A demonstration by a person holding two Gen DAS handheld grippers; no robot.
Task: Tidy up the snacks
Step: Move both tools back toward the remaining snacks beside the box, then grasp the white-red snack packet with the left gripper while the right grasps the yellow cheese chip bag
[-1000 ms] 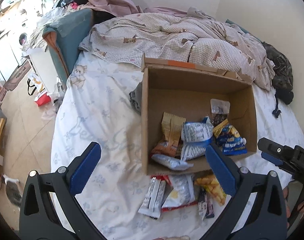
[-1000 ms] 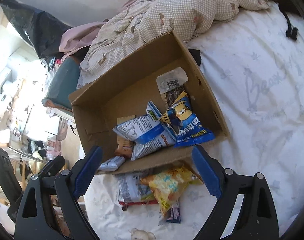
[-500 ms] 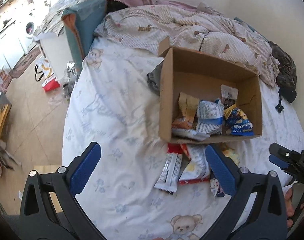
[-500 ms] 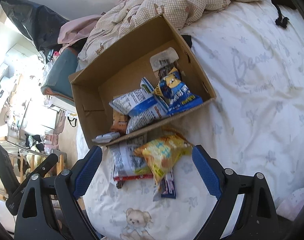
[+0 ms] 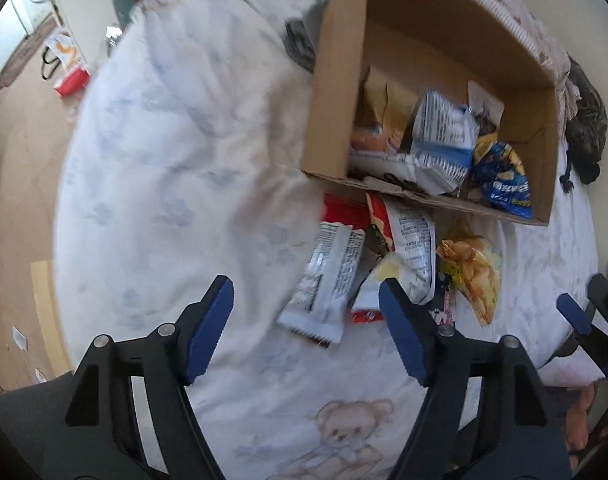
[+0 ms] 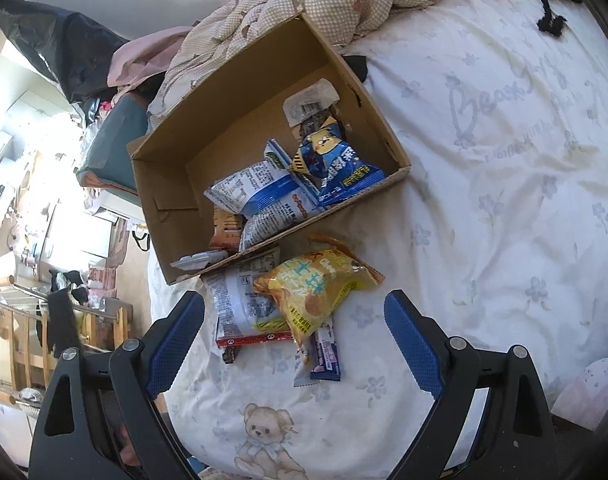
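The left gripper [image 5: 306, 312] – jaws spread, just narrowing, nothing pinched – nears the white packet [image 5: 328, 280] on the bed [image 5: 163, 140]; next – close squarely, lift into box [image 5: 332, 80].

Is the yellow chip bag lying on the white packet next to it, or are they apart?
Touching. The right wrist view shows the yellow chip bag overlapping the white packet on the bed, in front of the cardboard box.

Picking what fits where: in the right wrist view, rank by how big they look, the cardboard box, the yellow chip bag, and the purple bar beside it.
1. cardboard box
2. yellow chip bag
3. purple bar
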